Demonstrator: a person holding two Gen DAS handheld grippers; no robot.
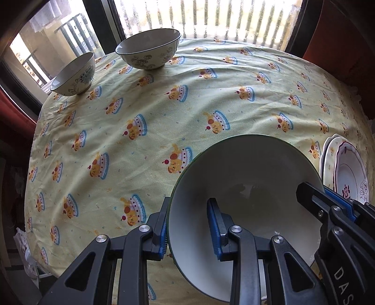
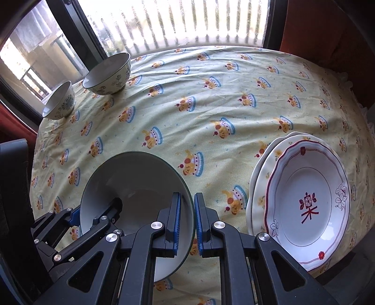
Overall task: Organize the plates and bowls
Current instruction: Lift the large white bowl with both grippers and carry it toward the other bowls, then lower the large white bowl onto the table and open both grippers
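Note:
A large white bowl with a dark green rim [image 1: 248,178] [image 2: 136,178] is held near the table's front edge. My left gripper [image 1: 188,228] straddles its left rim with a wide gap between the pads. My right gripper [image 2: 187,223] is shut on its right rim, one pad inside, one outside. The right gripper also shows in the left wrist view [image 1: 328,199]. A medium floral bowl [image 1: 148,48] [image 2: 109,75] and a small floral bowl [image 1: 73,75] [image 2: 59,101] stand at the far left. A stack of plates [image 2: 304,201] [image 1: 346,171] lies at the right.
The round table wears a yellow cartoon-print cloth [image 1: 164,117] [image 2: 211,117]. A window with railings [image 1: 211,16] runs behind the table. A dark chair back [image 2: 14,187] stands at the left.

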